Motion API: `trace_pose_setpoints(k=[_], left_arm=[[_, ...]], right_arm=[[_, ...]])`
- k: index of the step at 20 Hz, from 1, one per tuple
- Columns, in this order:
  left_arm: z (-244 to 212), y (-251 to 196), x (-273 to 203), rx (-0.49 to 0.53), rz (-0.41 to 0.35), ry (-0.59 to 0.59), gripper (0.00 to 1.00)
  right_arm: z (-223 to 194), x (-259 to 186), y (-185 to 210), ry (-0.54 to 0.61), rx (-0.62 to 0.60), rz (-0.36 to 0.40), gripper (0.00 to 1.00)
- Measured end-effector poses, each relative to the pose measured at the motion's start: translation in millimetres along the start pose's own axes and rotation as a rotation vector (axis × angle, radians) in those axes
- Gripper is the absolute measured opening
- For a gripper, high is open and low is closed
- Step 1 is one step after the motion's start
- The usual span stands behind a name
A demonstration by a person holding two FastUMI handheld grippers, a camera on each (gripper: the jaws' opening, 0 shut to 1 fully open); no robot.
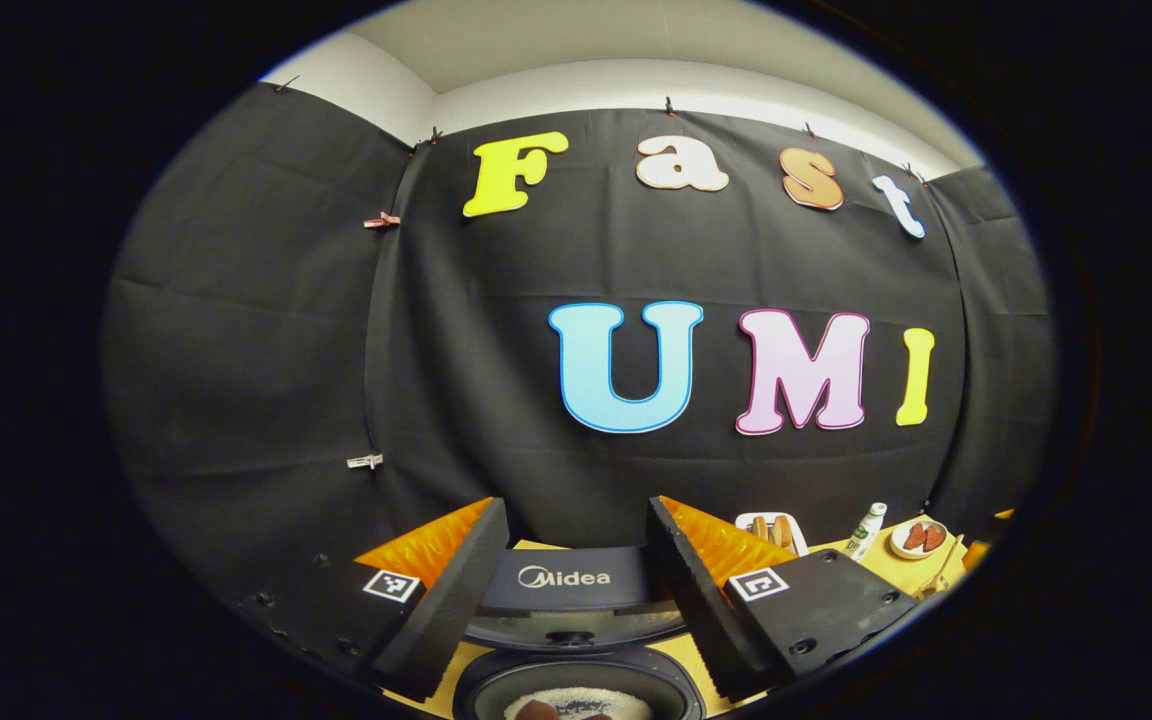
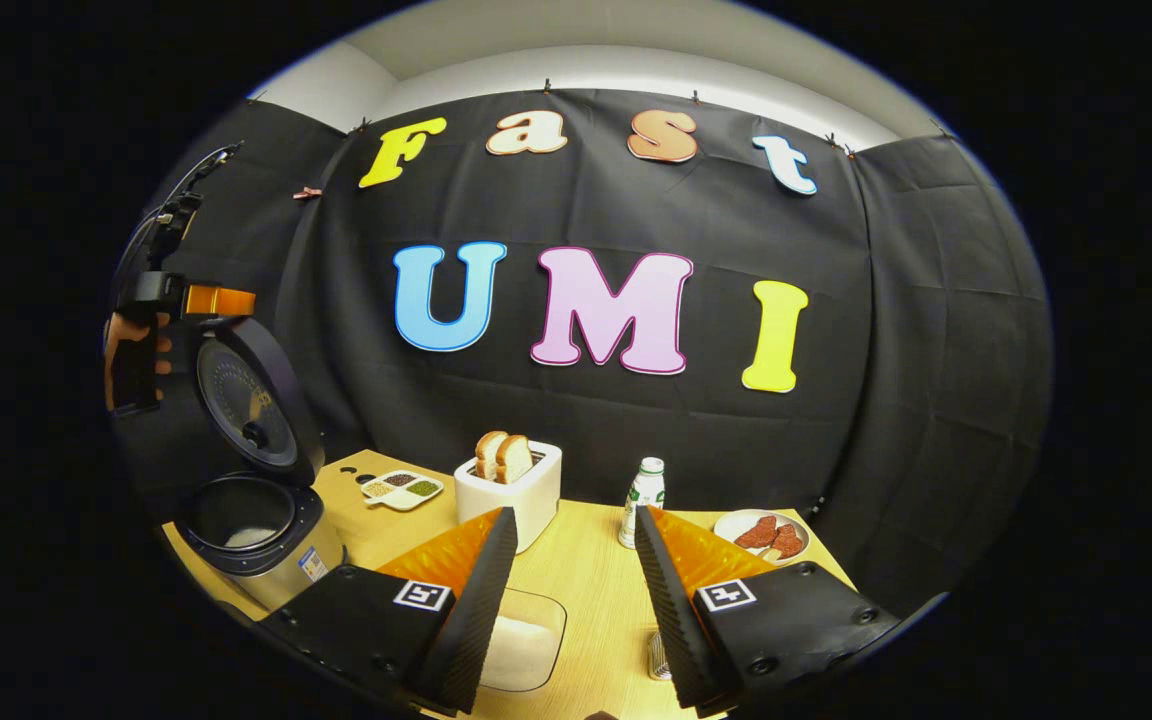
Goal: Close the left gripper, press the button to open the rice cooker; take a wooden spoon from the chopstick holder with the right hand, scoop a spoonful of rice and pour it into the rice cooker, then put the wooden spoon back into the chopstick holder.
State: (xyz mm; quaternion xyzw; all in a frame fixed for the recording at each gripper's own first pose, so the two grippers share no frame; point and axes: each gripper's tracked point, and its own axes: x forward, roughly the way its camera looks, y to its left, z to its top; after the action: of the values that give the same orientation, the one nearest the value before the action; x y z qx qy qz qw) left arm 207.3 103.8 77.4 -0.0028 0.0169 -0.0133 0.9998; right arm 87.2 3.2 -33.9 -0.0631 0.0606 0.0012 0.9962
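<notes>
Spread wide and empty, my right gripper (image 2: 568, 590) hovers over a clear rice container (image 2: 524, 640) on the table (image 2: 591, 575); left gripper (image 1: 576, 580) is equally parted above the rice cooker (image 2: 256, 535), whose lid (image 2: 251, 400) stands open with rice in the pot.

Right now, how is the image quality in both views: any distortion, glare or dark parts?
Left gripper view: strong fisheye bending of the wall seams; the rice cooker sits dim at the bottom edge. Right gripper view: same curvature; a soft reflection on the open lid, the table evenly lit, the toaster sharp.
</notes>
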Motion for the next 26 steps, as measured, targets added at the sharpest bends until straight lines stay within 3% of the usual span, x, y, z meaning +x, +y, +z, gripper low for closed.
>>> trace_pose_setpoints(k=[16,26], left_arm=[[-42,-7,-76,0.008,0.003,0.047,0.97],[-106,-11,-132,-0.048,0.052,0.117,0.97]], right_arm=[[4,-6,20,-0.011,0.017,0.053,0.75],[0,-12,27,-0.006,0.017,0.082,0.75]])
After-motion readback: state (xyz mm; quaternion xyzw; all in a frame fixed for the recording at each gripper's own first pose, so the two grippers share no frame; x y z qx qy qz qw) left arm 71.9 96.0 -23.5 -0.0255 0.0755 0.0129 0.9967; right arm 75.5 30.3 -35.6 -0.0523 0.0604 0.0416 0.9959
